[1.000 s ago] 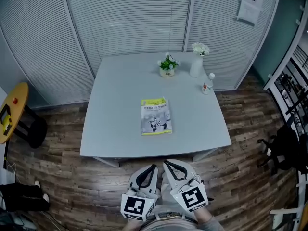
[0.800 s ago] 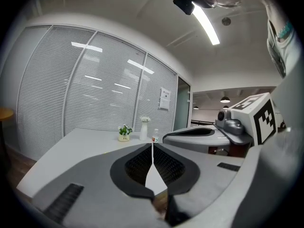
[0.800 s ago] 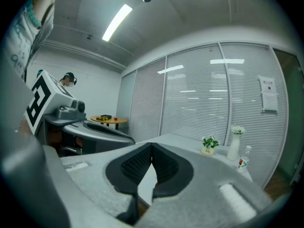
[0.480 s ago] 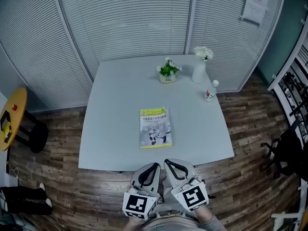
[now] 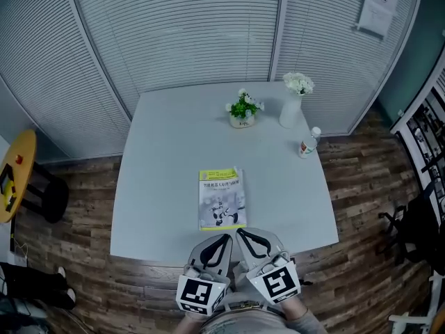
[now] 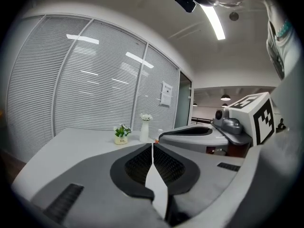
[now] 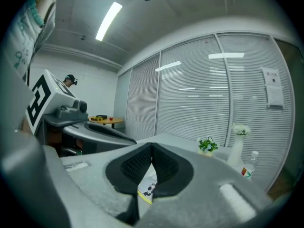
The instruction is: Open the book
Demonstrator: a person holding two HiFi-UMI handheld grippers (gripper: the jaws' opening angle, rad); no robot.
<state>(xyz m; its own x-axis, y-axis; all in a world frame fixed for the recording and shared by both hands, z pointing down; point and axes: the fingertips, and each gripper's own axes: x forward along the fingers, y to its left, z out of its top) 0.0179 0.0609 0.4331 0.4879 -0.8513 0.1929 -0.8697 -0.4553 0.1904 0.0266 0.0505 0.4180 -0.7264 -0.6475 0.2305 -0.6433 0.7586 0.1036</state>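
Note:
A closed book (image 5: pixel 222 199) with a yellow-green and grey cover lies flat near the front edge of the pale grey table (image 5: pixel 160 186). My left gripper (image 5: pixel 224 238) and right gripper (image 5: pixel 239 232) are held side by side just below the book, their tips over the table's front edge. Both are shut with nothing between the jaws. In the left gripper view the left gripper (image 6: pixel 152 146) points over the tabletop. The right gripper (image 7: pixel 152 148) has a corner of the book (image 7: pixel 148 190) showing under its closed jaws.
A small potted plant (image 5: pixel 243 108), a white vase of flowers (image 5: pixel 292 103) and a bottle (image 5: pixel 308 142) stand at the table's far right. Blinds close off the back. A yellow round side table (image 5: pixel 14 172) is at the left, a dark chair (image 5: pixel 417 228) at the right.
Both grippers have come forward to the table together, so the book now lies just ahead of their tips. Their jaws stayed shut.

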